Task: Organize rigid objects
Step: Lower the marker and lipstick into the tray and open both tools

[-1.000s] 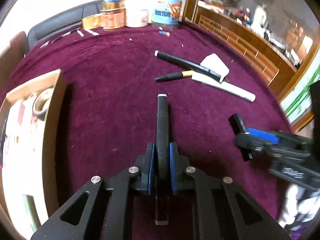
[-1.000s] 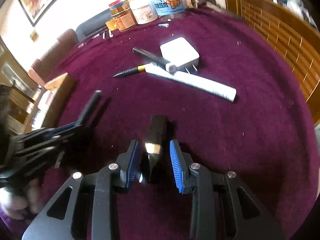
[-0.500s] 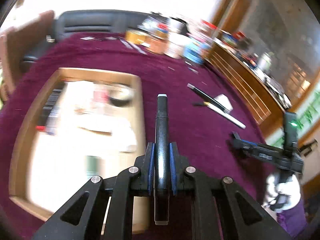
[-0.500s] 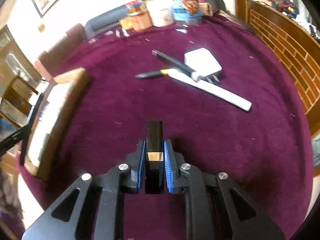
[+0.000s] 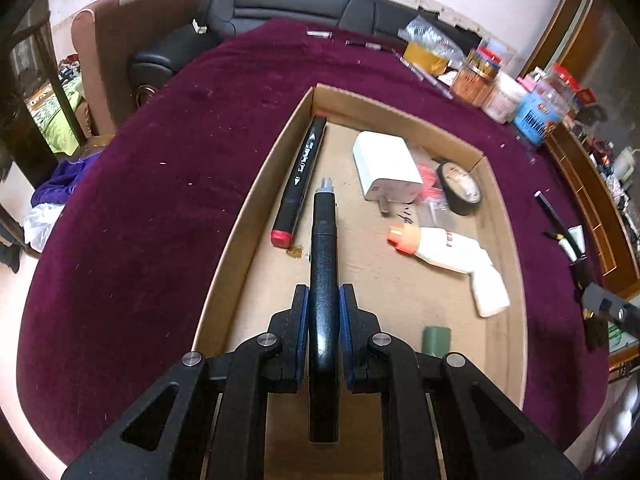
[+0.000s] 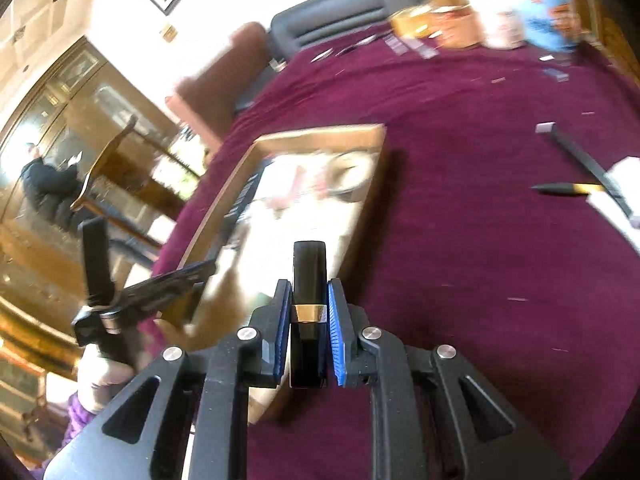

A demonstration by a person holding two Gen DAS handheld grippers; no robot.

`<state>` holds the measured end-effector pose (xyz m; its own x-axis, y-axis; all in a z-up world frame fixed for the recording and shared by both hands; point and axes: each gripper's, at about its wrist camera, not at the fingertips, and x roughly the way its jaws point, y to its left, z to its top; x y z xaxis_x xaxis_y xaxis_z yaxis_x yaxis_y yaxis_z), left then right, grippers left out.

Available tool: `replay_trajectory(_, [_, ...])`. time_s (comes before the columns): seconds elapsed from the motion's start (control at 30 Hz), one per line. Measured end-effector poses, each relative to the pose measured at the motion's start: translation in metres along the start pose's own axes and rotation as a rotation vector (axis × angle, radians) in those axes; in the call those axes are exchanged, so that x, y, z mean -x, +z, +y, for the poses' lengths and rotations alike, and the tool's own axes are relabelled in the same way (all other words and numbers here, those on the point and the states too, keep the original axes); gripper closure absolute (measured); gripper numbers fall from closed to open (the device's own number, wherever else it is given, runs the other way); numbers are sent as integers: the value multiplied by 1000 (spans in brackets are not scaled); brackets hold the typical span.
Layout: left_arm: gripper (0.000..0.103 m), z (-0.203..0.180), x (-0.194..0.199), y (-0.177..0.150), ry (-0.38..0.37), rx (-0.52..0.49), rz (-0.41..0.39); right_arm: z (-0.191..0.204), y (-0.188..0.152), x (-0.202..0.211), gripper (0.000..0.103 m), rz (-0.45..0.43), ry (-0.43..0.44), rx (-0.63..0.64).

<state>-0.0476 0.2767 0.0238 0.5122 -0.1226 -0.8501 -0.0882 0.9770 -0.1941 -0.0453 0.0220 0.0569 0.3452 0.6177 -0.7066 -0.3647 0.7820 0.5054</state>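
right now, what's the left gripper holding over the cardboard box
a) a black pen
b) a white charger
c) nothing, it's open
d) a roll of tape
a: the left gripper is shut on a black pen, whose tip points out over the cardboard box; the white charger and the roll of tape lie loose inside the box.

A black pen (image 5: 324,264) with a grey tip hangs above the cardboard box (image 5: 256,200), which holds a red-capped marker (image 5: 300,178), white charger (image 5: 386,172), tape roll (image 5: 460,194) and glue bottle (image 5: 444,248); a black, gold-banded tube (image 6: 309,300) is aloft near its rim.
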Motion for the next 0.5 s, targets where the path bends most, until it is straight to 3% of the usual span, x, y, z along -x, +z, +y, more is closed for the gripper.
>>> replay_trajectory(0.1, [91, 2, -16, 6, 17, 10, 49, 25, 8, -40, 87, 68, 34, 18])
replay_trajectory(0.2, [90, 7, -11, 5, 7, 35, 27, 46, 14, -77, 87, 118, 37, 42])
replay_trajectory(0.33, [66, 13, 17, -8, -32, 42, -41, 63, 19, -113, 87, 167, 39, 62])
replay_trajectory(0.5, [56, 30, 42, -23, -53, 104, -114, 70, 23, -130, 84, 158, 17, 88])
